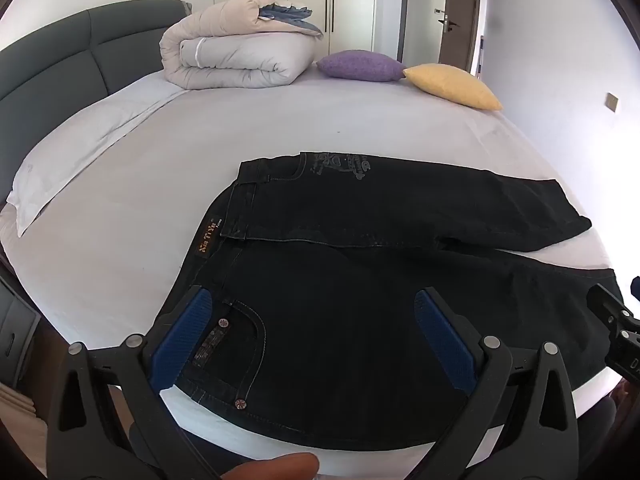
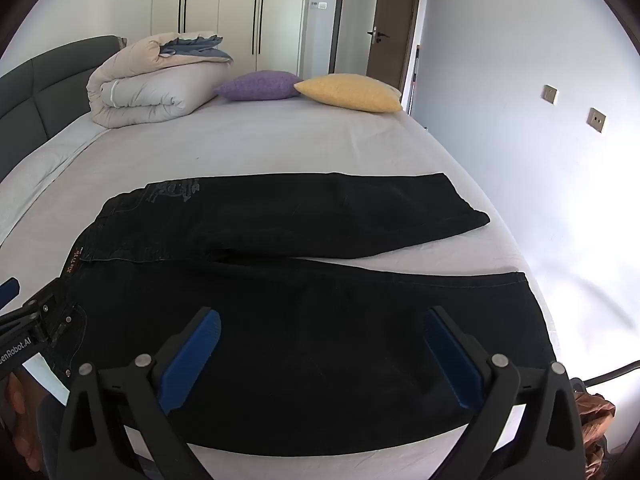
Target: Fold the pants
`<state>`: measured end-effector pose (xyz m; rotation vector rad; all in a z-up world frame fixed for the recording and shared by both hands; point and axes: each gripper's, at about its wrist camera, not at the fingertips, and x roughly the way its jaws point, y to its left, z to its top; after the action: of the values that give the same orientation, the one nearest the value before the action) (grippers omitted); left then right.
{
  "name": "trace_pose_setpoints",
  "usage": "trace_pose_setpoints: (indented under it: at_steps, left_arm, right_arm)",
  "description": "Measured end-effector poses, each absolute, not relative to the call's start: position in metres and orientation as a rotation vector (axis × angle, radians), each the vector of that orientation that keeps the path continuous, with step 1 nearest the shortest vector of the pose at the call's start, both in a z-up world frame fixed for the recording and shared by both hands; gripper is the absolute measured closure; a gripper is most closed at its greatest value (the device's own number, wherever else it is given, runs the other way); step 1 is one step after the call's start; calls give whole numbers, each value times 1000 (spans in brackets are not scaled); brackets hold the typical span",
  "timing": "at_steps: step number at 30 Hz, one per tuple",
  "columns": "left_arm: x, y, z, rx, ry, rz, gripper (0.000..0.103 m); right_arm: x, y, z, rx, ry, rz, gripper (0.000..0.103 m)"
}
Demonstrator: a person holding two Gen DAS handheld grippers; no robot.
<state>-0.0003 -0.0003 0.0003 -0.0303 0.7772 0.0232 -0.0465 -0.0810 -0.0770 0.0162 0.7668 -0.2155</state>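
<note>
Left wrist view looks down over the waist end of the dark pants point(image 1: 360, 280), which lie spread flat on the near part of the bed point(image 1: 200, 132), waistband to the left and both legs running off to the right. This view alone shows the near hip pocket with its copper rivets, the brown waistband label point(image 1: 205, 236) and a pale printed emblem on the far hip. The left gripper point(image 1: 312, 324) hangs above the pocket area with its blue pads point(image 1: 188, 332) spread wide and nothing between them. At the right edge, part of the right gripper's black body is visible.

Right wrist view sits further along the legs and shows what the other cuts short: both leg hems, the far leg ending short of the near one, with a strip of sheet between them. The right gripper point(image 2: 320, 344) is likewise spread wide above the near leg, gripping nothing. At the left edge the left gripper's body appears, with a hand point(image 2: 16, 420) behind it.

Both views share the far end of the bed: a folded duvet point(image 1: 236, 56), a purple cushion point(image 1: 362, 65) and a yellow cushion point(image 1: 452, 85), with wardrobe doors point(image 2: 224, 8) behind. Only the right view shows two wall plates point(image 2: 596, 119).
</note>
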Motion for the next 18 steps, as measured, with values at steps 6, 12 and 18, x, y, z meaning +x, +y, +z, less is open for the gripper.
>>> trace_pose_setpoints:
  at_steps: [6,12,18]
  left_arm:
    - [1,0,1,-23,776,29,0]
    - [-5,-3,4,-22,775,28,0]
    - [-3,-2,5,-24,773,30,0]
  right_arm:
    - [-47,-81,-76,15,766,-215,0]
    - [-48,-79,-76,18,765,-213,0]
    - [-49,-79,-75,22,763,-211,0]
